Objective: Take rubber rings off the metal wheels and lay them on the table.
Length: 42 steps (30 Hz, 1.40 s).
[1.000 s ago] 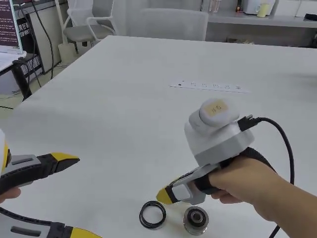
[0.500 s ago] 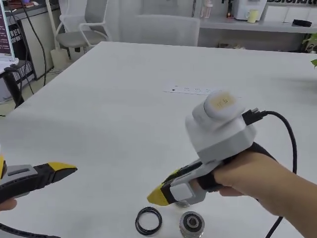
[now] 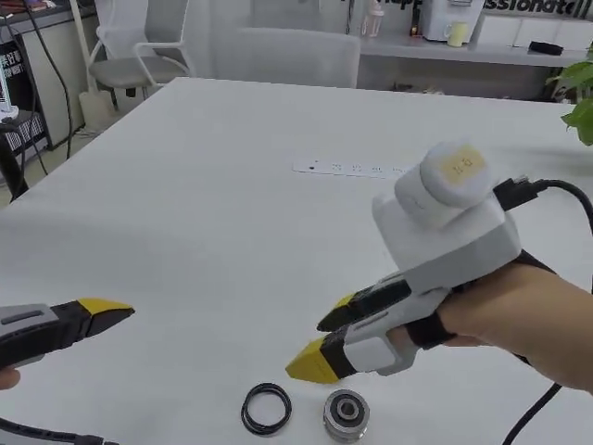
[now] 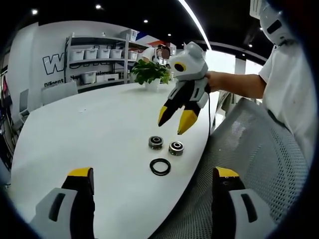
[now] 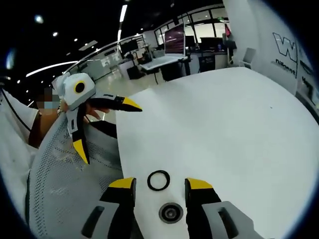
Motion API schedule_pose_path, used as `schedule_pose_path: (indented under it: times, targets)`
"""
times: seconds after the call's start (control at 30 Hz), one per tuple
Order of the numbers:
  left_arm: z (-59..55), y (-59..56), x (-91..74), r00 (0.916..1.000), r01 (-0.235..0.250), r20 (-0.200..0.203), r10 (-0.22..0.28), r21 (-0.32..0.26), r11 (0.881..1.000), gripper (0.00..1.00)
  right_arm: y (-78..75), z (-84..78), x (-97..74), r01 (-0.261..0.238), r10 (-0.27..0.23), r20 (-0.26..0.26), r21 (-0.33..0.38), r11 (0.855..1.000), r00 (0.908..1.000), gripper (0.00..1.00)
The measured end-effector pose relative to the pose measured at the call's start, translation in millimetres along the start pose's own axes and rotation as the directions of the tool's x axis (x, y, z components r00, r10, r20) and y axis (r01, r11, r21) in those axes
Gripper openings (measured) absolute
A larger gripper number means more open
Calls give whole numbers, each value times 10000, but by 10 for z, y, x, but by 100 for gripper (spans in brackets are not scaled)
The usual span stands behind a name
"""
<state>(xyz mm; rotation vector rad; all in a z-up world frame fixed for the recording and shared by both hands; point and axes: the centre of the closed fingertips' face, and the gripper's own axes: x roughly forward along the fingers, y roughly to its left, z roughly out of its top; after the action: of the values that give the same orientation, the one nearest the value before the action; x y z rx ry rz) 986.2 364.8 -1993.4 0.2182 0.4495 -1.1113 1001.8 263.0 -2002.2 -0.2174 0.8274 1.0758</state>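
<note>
Black rubber ring (image 3: 266, 409) flat on table (image 3: 232, 213), beside metal wheel (image 3: 346, 414).

The head view looks forward and down over the white table (image 3: 232, 185), with the black ring (image 3: 266, 409) close at its lower edge. The left gripper view faces the ring from low, farther back; the right gripper view looks down from near it. All share the ring and the wheel (image 3: 346, 414) beside it.

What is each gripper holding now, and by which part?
Nothing. The left gripper and right gripper are open and empty; the rubber ring lies on the table.
</note>
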Motion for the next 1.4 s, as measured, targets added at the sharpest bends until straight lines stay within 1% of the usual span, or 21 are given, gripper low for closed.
schedule_pose_path:
  times: [0.1, 0.17, 0.23, 0.27, 0.4, 0.47, 0.5, 0.6, 0.67, 0.8, 0.87, 0.9, 0.93, 1.0, 1.1, 1.27, 1.4]
  targets:
    - [-2, -5, 0, 10000, 8, -9, -8, 1, 10000, 99, 31, -22, -97, -16, 29, 324, -411, 9992, 9995, 42]
    - [-4, -7, 0, 10000, 3, -31, -3, 43, 10000, 99, 39, -29, -139, 8, 20, 498, -569, 9984, 9988, 45]
    - [-2, -16, 4, 10000, 41, -21, -41, 43, 10000, 99, 50, -62, -223, 44, 5, 713, -688, 9976, 9975, 49]
    - [-1, -20, 5, 10000, 59, -18, -59, 49, 10000, 99, 52, -82, -251, 44, 10, 739, -728, 9973, 9973, 50]
    - [2, -32, 8, 9999, 105, -17, -105, 88, 9999, 99, 30, -198, -384, 337, -269, 841, -807, 9962, 9961, 59]
    - [-1, -44, 10, 9999, 153, -40, -153, 107, 9998, 99, 34, -249, -456, 394, -319, 990, -754, 9964, 9946, 63]
    - [-3, -51, 12, 9998, 178, -59, -177, 121, 9998, 99, 37, -267, -496, 465, -379, 1170, -716, 9963, 9924, 65]
    - [-9, -62, 14, 9997, 225, -93, -224, 149, 9996, 99, 28, -314, -569, 622, -535, 1460, -558, 9965, 9878, 70]
    - [-10, -68, 15, 9997, 245, -97, -244, 146, 9996, 99, 2, -351, -634, 840, -765, 1804, -340, 9959, 9806, 73]
    - [-9, -76, 14, 9996, 264, -90, -262, 151, 9995, 99, -26, -439, -722, 1103, -1061, 2097, -84, 9939, 9720, 80]
    - [-8, -77, 12, 9997, 252, -82, -251, 161, 9996, 99, -33, -483, -765, 1326, -1284, 2305, -31, 9912, 9646, 82]
    - [-8, -78, 11, 9996, 254, -82, -252, 160, 9996, 99, -38, -502, -790, 1447, -1415, 2471, 49, 9895, 9586, 84]
    - [-11, -83, 11, 9996, 269, -94, -267, 161, 9995, 99, -39, -507, -798, 1473, -1444, 2530, 77, 9891, 9566, 85]
    - [-20, -89, 11, 9995, 293, -144, -290, 182, 9994, 99, -39, -546, -835, 1524, -1577, 2744, 408, 9875, 9486, 86]
    - [-20, -92, 13, 9994, 301, -151, -299, 189, 9994, 99, -62, -623, -874, 1819, -1933, 2899, 658, 9811, 9373, 86]
    - [-19, -88, 12, 9995, 282, -126, -281, 135, 9995, 99, -87, -738, -897, 2091, -2313, 2942, 1054, 9722, 9273, 92]
    - [-18, -89, 12, 9996, 270, -124, -269, 102, 9996, 99, -142, -838, -913, 2408, -2741, 2859, 1464, 9595, 9182, 97]
